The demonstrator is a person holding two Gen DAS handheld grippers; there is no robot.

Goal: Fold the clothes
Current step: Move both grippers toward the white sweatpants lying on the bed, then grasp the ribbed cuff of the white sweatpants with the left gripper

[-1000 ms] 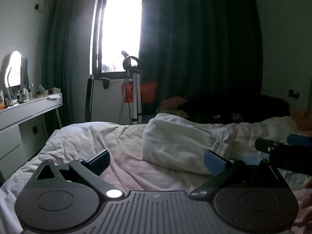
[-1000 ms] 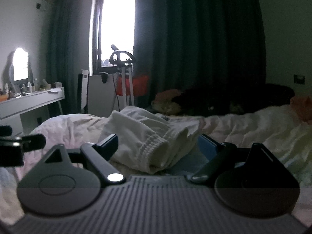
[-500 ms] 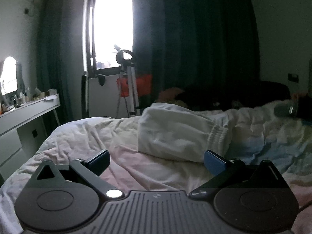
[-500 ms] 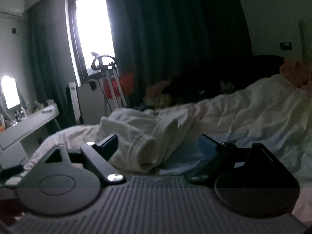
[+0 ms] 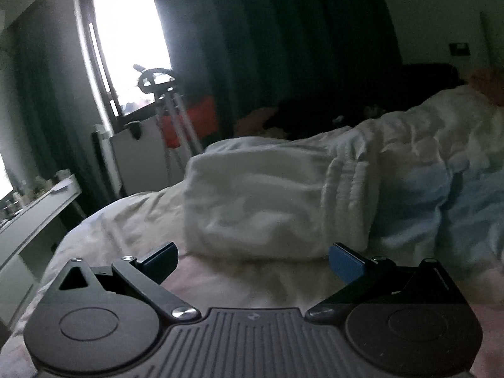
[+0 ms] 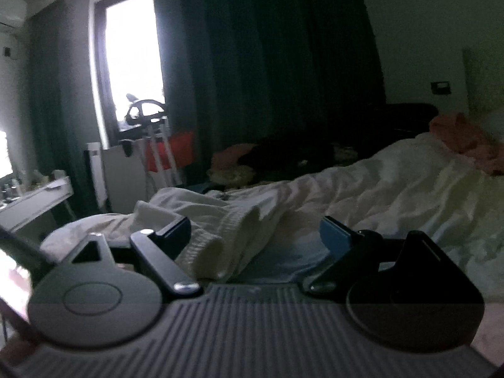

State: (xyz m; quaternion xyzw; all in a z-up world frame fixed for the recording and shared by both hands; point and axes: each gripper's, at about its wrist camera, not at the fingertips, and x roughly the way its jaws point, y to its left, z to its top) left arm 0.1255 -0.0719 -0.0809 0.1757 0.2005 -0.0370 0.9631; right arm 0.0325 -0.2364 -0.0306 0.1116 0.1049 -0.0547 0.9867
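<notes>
Here both claws were spread wide and held nothing. The left claw hung low over the bed, just short of the white garment's near edge. The right claw had the garment's ribbed band lying between its fingers, unpinched. Likely the step was reaching for a grip; next, each claw would need to close on an edge.

Both views are dim and grainy, lit only by the window at upper left, which glares to blown-out white against the dark curtains. Fisheye bending curves the frame edges, corners vignette black, and motion blur softens the bed throughout.
</notes>
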